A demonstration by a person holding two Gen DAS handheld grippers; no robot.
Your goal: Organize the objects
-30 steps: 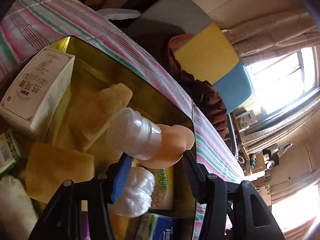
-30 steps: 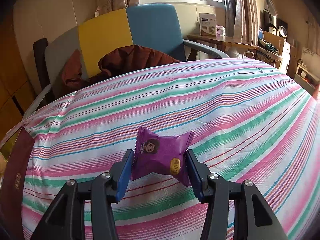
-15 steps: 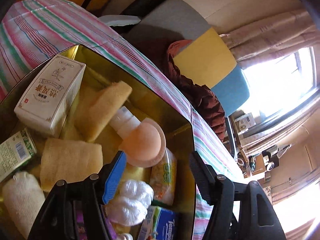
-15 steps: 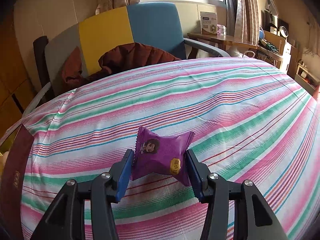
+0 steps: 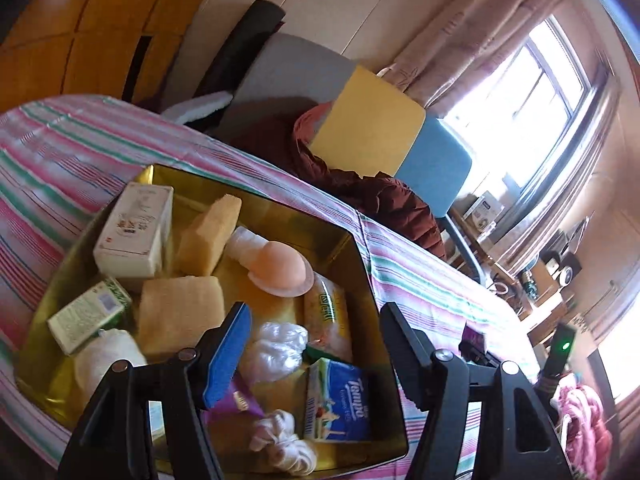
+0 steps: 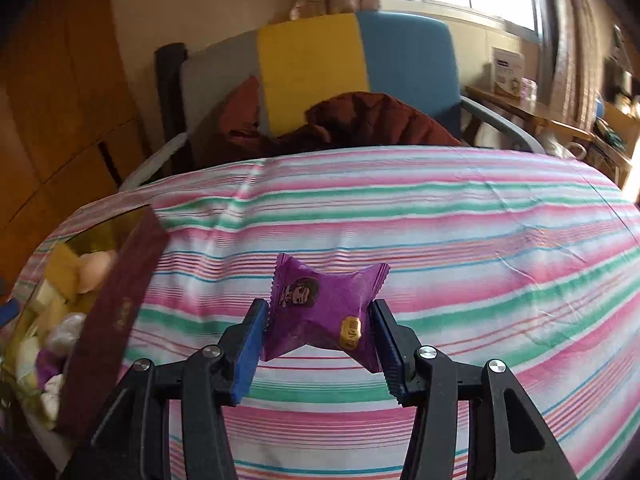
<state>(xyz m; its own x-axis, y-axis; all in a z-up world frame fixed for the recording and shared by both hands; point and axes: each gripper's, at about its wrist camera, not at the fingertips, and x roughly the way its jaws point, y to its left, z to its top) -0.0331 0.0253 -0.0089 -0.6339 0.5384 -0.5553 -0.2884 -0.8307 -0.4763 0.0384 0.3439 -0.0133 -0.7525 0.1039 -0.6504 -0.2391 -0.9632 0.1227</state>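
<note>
Striped cloth (image 6: 440,216) backs the right gripper (image 6: 320,338), clamped on a purple packet (image 6: 326,306) lying crosswise, right of the box (image 6: 116,308), above which the left gripper (image 5: 316,340), jaws opening, hangs empty.

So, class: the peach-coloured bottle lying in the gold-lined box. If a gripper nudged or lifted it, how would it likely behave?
The peach-coloured bottle lies on its side with a rounded body, so a nudge would probably roll it. Its smooth plastic looks rigid but possibly slippery between pads. The sponge beside it and the box wall would likely stop it soon.
</note>
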